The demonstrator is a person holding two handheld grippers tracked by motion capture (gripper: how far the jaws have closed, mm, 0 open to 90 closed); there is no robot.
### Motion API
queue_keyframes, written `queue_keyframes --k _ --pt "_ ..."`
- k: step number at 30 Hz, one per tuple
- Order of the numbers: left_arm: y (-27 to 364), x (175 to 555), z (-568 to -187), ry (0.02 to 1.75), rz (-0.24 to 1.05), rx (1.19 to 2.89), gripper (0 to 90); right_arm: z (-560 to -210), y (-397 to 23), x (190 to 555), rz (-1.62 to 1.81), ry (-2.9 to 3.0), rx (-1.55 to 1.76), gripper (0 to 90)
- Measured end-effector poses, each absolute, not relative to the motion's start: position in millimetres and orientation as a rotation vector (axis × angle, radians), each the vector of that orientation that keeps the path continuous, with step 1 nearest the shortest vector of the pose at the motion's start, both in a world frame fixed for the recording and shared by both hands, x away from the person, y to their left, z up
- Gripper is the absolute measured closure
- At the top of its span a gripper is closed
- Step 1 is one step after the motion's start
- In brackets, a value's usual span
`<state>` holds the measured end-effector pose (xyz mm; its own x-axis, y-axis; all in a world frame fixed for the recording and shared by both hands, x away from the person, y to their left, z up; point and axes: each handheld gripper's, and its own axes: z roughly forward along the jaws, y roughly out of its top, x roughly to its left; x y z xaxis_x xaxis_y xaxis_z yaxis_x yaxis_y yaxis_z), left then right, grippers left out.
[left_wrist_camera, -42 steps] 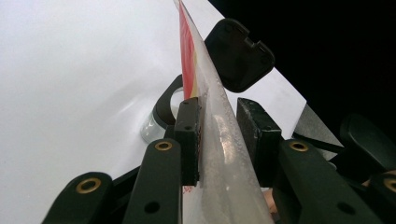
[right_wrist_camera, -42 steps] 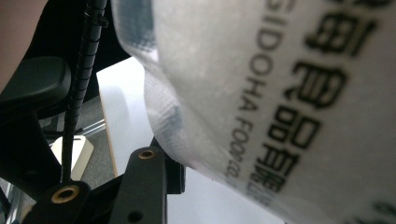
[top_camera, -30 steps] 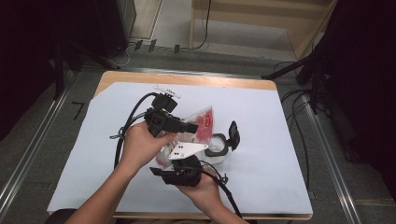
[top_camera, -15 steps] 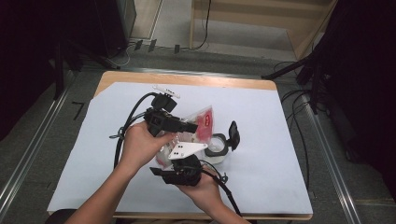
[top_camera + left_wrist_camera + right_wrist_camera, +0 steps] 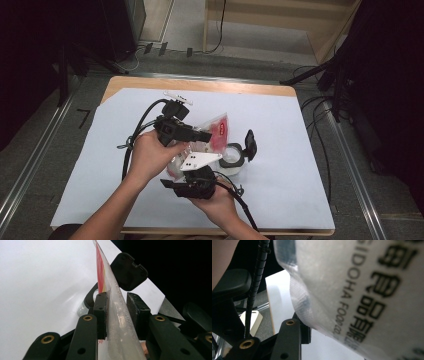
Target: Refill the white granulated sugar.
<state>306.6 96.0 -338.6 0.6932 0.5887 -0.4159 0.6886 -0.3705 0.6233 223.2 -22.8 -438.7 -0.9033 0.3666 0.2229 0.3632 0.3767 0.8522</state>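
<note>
A clear plastic bag (image 5: 219,129) with red print hangs above the table, held between both grippers. My left gripper (image 5: 207,136) comes in from the left and is shut on the bag (image 5: 117,322); one pad (image 5: 101,312) lies flat against the film. My right gripper (image 5: 200,170) rises from below under its grey plate and grips the bag's lower part. In the right gripper view the printed bag (image 5: 367,295) hides one jaw, and the other finger (image 5: 289,340) sits against it. A small clear jar (image 5: 232,156) with its black flip lid (image 5: 250,144) open stands just right of the bag.
A white sheet (image 5: 300,175) covers the wooden table (image 5: 200,84). The left gripper's black cable (image 5: 137,131) loops to the left of the hands. Loose cables (image 5: 320,130) hang off the table's right edge. Dark stands and floor surround the table.
</note>
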Motion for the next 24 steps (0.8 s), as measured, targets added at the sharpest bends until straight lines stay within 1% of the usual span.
queue_keyframes --k 24 --pt "97.8 308.8 -340.2 0.990 -0.176 2.074 71.6 -438.6 -22.3 223.3 1.601 2.608 0.689 63.7"
